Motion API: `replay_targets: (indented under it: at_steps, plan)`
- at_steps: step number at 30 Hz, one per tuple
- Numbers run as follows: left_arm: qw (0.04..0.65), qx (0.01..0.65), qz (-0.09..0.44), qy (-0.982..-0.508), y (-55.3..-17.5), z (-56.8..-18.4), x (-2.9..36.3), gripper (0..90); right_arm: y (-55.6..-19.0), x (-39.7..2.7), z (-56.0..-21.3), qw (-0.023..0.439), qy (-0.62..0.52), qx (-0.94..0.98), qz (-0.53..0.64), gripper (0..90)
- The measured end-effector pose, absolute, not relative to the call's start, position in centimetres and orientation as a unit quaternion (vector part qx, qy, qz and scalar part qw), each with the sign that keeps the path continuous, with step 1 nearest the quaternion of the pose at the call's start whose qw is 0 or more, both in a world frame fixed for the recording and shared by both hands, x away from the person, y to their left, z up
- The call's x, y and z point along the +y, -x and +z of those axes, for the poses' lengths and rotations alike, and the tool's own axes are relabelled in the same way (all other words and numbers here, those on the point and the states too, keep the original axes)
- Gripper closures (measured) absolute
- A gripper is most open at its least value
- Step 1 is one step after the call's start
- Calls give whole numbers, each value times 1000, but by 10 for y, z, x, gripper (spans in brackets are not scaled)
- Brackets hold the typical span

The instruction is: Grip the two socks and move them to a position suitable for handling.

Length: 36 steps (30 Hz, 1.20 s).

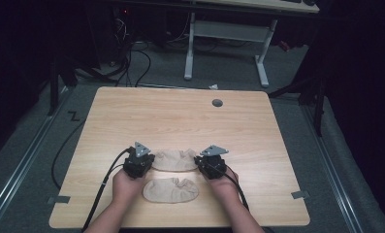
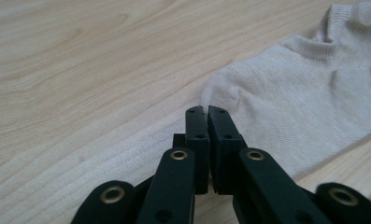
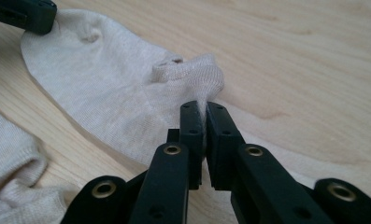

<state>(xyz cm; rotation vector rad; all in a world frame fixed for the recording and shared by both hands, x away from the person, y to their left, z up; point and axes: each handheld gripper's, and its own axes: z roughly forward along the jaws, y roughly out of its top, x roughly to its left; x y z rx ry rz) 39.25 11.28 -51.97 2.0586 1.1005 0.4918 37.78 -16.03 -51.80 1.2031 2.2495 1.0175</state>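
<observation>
Wooden tabletop (image 1: 180, 116), two beige socks near its front edge. The far sock (image 1: 174, 159) lies stretched between the grippers; the near sock (image 1: 170, 190) rests just in front. Left gripper (image 2: 206, 112) fingers pinch its toe end, right gripper (image 3: 203, 108) fingers pinch its cuff.

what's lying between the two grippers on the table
The farther beige sock spans the gap between the left gripper and right gripper, each shut on one end of it, clearest in the high view.
</observation>
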Motion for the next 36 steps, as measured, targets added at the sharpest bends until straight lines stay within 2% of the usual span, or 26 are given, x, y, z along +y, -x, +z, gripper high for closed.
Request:
replay_targets:
  at_steps: [7,15,27,36]
  plan:
    - [382,409,202,-804,-378,-506,121,876,-368,-159,-507,217,-410,802,376,862]
    - [389,376,198,-817,-346,-490,129,876,-337,-160,-495,225,-383,805,394,861]
    - [391,358,174,-830,-306,-493,138,876,-303,-164,-496,213,-364,816,396,860]
    - [394,360,167,-829,-300,-493,141,876,-289,-164,-501,203,-361,820,395,859]
